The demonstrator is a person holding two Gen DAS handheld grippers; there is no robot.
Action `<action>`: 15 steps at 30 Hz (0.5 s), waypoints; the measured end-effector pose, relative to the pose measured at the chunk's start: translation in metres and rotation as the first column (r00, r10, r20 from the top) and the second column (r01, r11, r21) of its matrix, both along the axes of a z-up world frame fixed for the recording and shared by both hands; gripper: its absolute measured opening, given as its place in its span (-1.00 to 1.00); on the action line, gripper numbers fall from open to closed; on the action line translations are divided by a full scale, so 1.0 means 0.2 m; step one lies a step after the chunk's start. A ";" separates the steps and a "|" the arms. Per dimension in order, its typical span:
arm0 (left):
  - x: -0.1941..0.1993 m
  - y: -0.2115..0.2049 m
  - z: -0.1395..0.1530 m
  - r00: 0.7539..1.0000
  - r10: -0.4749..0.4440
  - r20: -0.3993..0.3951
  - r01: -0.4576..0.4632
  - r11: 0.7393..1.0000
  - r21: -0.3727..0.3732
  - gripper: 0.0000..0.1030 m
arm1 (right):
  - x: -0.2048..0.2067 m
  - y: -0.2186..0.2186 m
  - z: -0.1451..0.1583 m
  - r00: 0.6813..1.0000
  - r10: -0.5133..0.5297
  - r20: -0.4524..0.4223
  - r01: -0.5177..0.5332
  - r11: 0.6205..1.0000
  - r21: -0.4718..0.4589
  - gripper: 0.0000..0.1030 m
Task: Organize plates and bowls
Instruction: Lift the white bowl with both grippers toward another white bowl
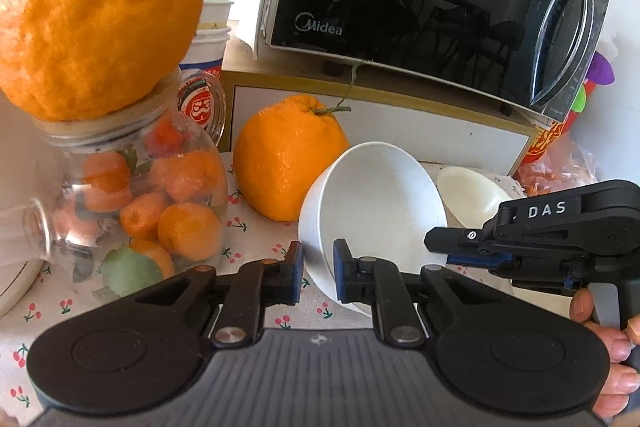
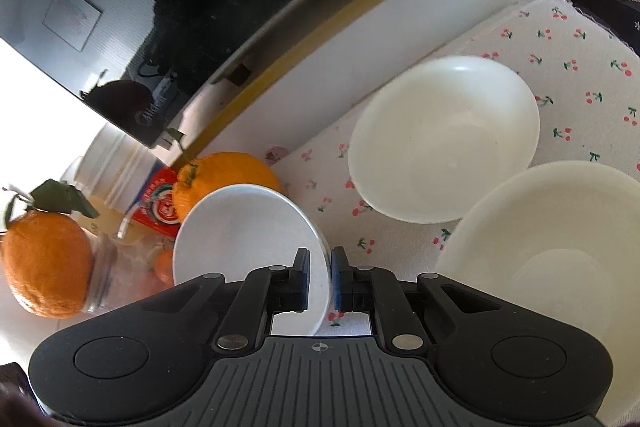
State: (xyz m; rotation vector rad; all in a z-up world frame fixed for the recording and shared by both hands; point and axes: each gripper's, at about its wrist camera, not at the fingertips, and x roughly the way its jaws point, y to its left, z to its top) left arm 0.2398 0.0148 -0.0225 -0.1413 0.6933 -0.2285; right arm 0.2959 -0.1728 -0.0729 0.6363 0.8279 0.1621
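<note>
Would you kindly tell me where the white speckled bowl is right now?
The white speckled bowl is tilted at centre in both wrist views, its rim pinched by the right hand-held gripper, beside the large orange.

the left claw (image 1: 318, 267) sits low in the left wrist view, its two blue-padded fingers (image 1: 343, 269) held upright and parallel with a narrow gap between them, partly parted rather than pressed together. the right claw (image 2: 320, 277) is nearly closed, its fingers drawn close on either side of a thin rim. seen from the left wrist camera, the right claw reaches in from the right edge, lying roughly level, its black linkage arms pointing leftward. the person's right hand (image 1: 612, 351) wraps its handle from below, fingers curled around the grip.
</note>
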 end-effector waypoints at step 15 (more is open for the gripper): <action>-0.16 0.13 0.19 0.999 0.013 -0.035 -0.016 0.994 -0.111 -0.73 | -0.18 0.04 0.25 0.996 0.076 0.048 -0.076 0.997 -0.010 -0.79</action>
